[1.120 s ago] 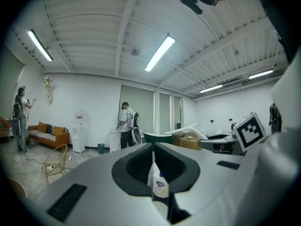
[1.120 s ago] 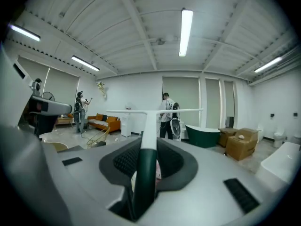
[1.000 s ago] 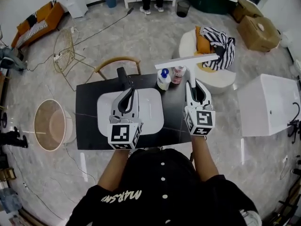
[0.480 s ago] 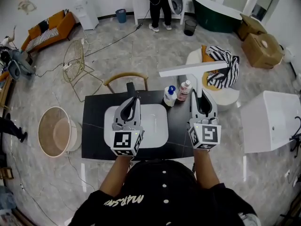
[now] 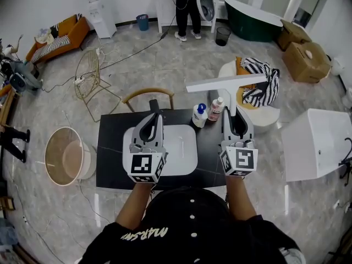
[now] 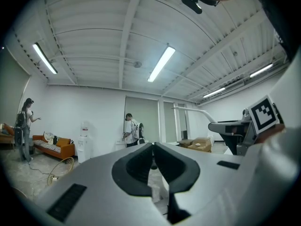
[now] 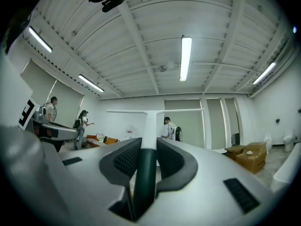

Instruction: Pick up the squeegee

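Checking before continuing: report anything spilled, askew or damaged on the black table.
Nothing stands out. The blue-capped bottle and the pink-labelled bottle stand upright beside the white basin; the right gripper holds the squeegee.

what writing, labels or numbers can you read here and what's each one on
"MARS": white letters on the person's black shirt, seen upside down; the letters after that are unclear.
Bottles: labels too small to read.
Left gripper and right gripper: square code patterns only, no words.
Squeegee: no print visible.
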{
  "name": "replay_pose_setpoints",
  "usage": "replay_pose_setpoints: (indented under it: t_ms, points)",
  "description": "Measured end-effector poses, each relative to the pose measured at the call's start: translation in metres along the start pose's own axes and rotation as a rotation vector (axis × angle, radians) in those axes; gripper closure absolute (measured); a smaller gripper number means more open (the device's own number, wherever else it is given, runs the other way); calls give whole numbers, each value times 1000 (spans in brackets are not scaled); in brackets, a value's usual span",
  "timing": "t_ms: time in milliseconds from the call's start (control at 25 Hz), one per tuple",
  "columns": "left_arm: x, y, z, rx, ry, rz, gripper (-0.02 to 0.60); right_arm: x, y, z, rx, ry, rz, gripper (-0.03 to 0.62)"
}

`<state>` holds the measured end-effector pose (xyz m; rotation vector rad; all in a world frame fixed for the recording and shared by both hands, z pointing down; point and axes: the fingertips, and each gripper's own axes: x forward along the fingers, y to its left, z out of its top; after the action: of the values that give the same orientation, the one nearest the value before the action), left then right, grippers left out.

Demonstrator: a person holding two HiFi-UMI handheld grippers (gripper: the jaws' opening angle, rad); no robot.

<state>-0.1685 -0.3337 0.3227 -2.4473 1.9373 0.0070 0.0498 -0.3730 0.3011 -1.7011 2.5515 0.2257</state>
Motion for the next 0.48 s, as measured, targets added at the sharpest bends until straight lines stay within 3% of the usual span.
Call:
replay_pose_setpoints:
  t_ms: [480]
  points:
    - [2,8,9,-6,-20,21,560,2,4,-1,2,7,12,510]
